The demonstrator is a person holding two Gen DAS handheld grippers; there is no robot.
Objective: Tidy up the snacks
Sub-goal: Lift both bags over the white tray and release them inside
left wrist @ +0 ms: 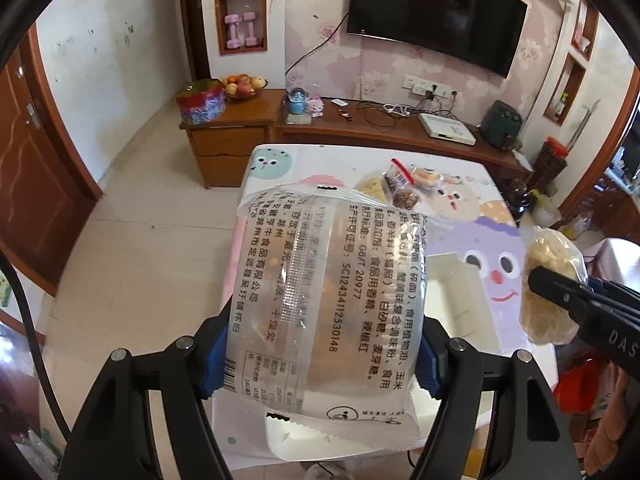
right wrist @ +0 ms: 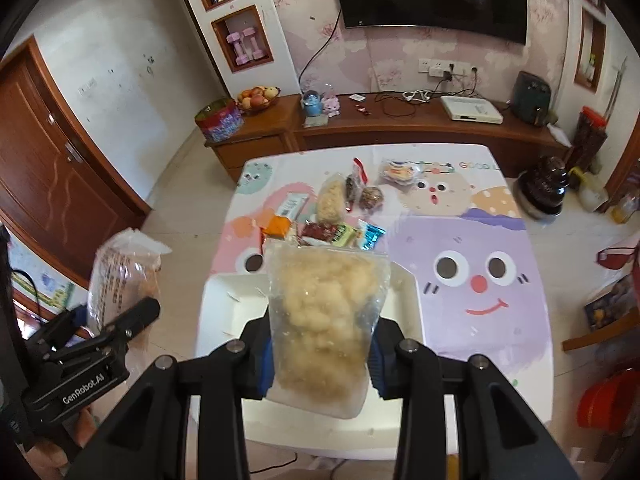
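Note:
My left gripper (left wrist: 320, 360) is shut on a large clear snack packet with black Chinese print (left wrist: 320, 300), held above the table's left front; it also shows in the right wrist view (right wrist: 120, 280). My right gripper (right wrist: 320, 364) is shut on a clear bag of pale yellow puffed snack (right wrist: 324, 320), held over the white open box (right wrist: 224, 312); the bag also shows in the left wrist view (left wrist: 548, 284). Several loose snack packets (right wrist: 332, 216) lie on the cartoon-print table (right wrist: 480, 240) behind the box.
A wooden TV cabinet (right wrist: 400, 128) with a fruit bowl (right wrist: 256, 98), a round tin (right wrist: 220, 120) and cables stands behind the table. A dark jar (right wrist: 540, 192) sits off the table's right side. A wooden door (right wrist: 44, 168) is on the left.

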